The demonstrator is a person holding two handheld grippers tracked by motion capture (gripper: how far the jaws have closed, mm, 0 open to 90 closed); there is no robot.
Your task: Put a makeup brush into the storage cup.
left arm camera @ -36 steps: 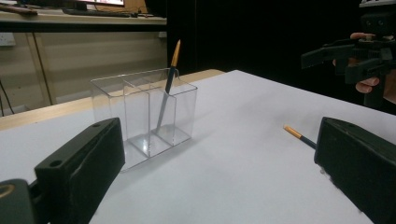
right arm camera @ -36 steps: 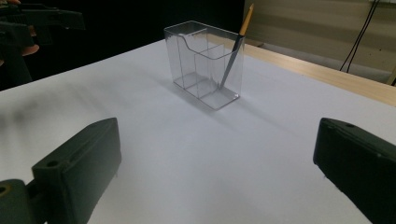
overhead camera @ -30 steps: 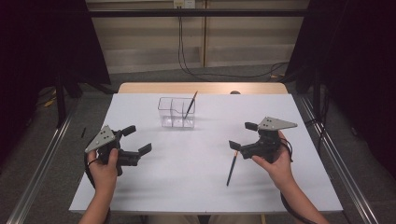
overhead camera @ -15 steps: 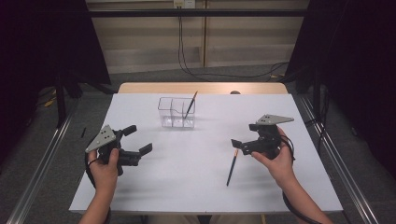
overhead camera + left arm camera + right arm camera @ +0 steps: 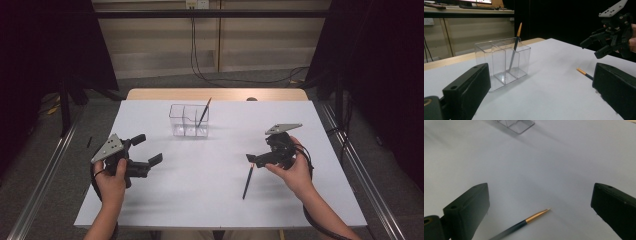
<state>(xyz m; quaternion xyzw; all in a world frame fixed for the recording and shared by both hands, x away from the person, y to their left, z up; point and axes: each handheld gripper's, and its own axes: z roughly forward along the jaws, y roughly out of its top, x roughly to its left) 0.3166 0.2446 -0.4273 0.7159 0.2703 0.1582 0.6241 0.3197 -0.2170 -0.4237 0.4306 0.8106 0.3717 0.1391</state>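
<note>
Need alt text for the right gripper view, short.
A dark pen with a gold tip lies flat on the white table, between and just ahead of the open right tongs, whose two black jaws stand wide apart. The base of a clear plastic organizer sits at the far top edge.

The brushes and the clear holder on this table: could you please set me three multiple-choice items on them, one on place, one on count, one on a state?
1. Where does the loose brush lie?
A. on the table by the right gripper
B. in the holder
C. on the floor

2. How many brushes are on the table in all?
A. one
B. two
C. four

3. How do the right gripper's jaws stand?
A. shut on the brush
B. shut, empty
C. open

Key: 1 A, it lies flat under that gripper; 2 B, one leans in the holder, one lies loose; 3 C, the jaws stand wide either side of the tip.
</note>
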